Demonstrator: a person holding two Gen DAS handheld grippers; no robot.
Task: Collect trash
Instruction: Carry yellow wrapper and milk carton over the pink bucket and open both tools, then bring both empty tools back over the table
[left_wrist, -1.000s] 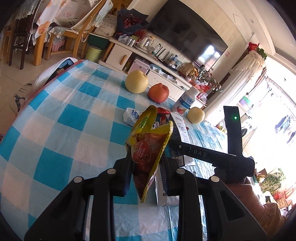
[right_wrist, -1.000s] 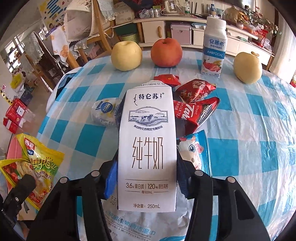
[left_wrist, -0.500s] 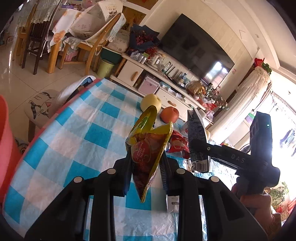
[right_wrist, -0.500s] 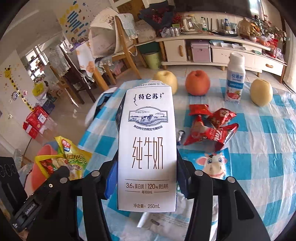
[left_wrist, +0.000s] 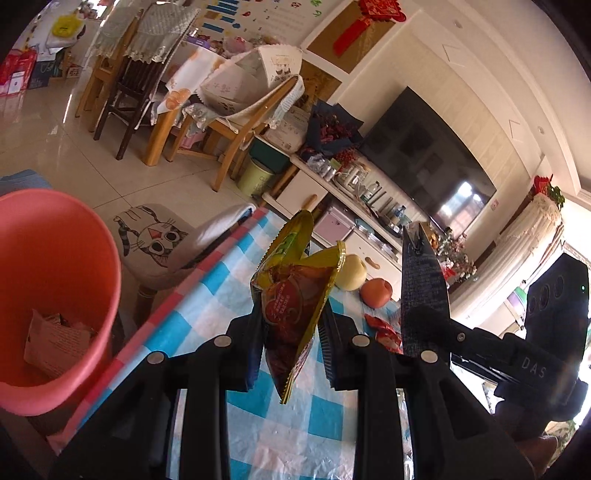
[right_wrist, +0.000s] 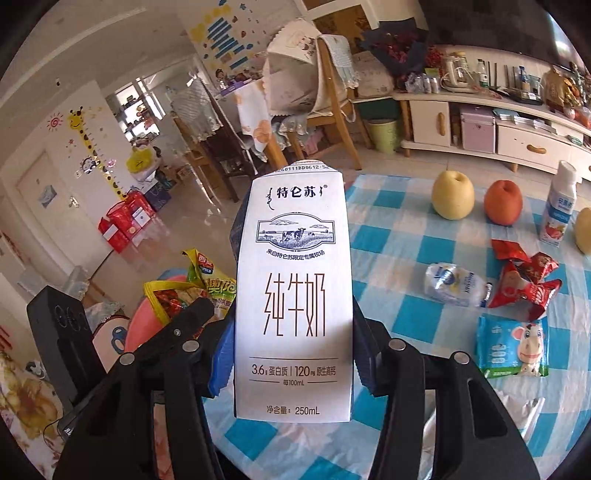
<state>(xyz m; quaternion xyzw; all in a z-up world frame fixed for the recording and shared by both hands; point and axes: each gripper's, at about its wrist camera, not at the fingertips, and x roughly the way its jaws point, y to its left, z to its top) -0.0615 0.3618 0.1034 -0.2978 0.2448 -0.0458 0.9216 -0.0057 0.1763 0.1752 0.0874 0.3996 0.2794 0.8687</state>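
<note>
Beside the table's edge, both grippers carry trash toward the pink bin.

The left gripper is clamped tight on a crumpled yellow snack bag, held upright so it can drop cleanly, with the bin just off to its left. The right gripper squeezes a white milk carton by its sides. Red wrappers, a crushed bottle and a wipes pack lie on the checked tablecloth, apparently next; the fruit looks like no trash.
</note>
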